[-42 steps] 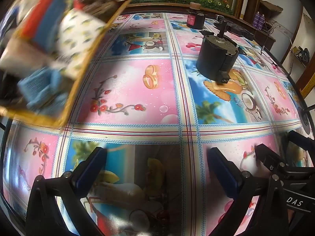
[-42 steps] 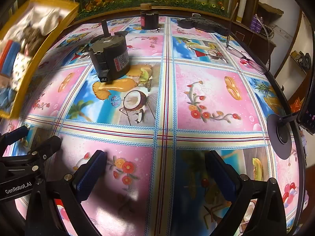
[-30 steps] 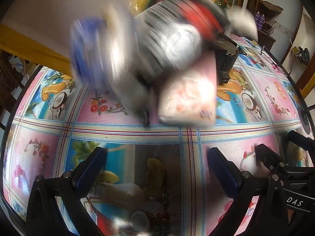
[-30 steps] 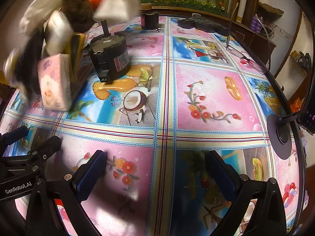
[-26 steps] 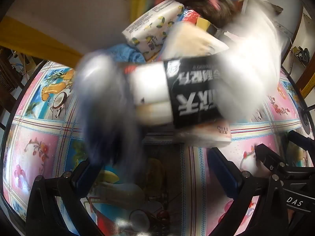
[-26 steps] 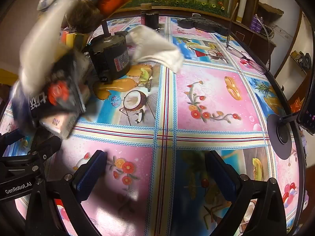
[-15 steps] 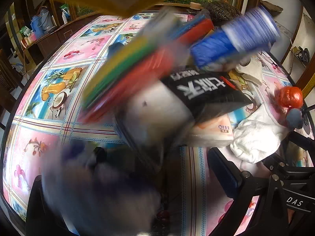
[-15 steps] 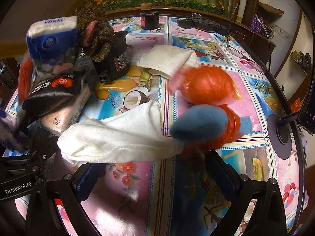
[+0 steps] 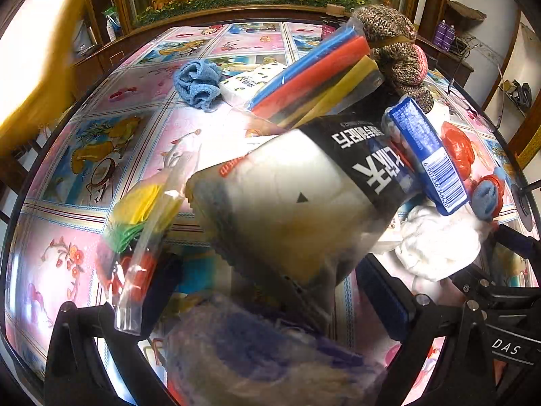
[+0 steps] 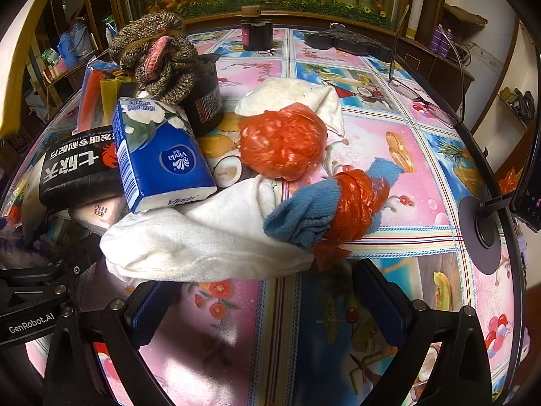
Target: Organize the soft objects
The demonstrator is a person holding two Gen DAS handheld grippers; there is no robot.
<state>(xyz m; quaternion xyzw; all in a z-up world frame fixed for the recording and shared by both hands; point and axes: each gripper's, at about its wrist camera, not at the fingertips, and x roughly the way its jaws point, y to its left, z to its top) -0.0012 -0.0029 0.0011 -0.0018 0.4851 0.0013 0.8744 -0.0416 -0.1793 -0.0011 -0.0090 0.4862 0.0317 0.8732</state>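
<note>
A heap of soft things lies on the tablecloth. In the left wrist view a white pack with a black band (image 9: 304, 196) fills the middle, with a purple fuzzy cloth (image 9: 263, 355) and a clear bag of coloured pieces (image 9: 142, 230) lying over my open left gripper (image 9: 270, 304). Behind are foam sticks (image 9: 314, 74), a knitted bundle (image 9: 395, 44) and a blue cloth (image 9: 199, 84). My right gripper (image 10: 267, 308) is open and holds nothing, just short of a white towel (image 10: 203, 240). Beyond it lie a blue tissue pack (image 10: 162, 155), an orange plastic ball (image 10: 284, 142) and an orange-wrapped blue cloth (image 10: 331, 206).
A black motor (image 10: 203, 101) stands half hidden under the knitted bundle. A dark jar (image 10: 257, 34), a black device (image 10: 345, 44) and glasses (image 10: 422, 98) sit at the far side. A phone stand (image 10: 483, 230) is at the right edge. The yellow basket (image 9: 33, 67) is blurred at the upper left.
The yellow basket was tipped over the table and its contents tumbled out. They now lie in a heap before both grippers. Neither gripper has moved.
</note>
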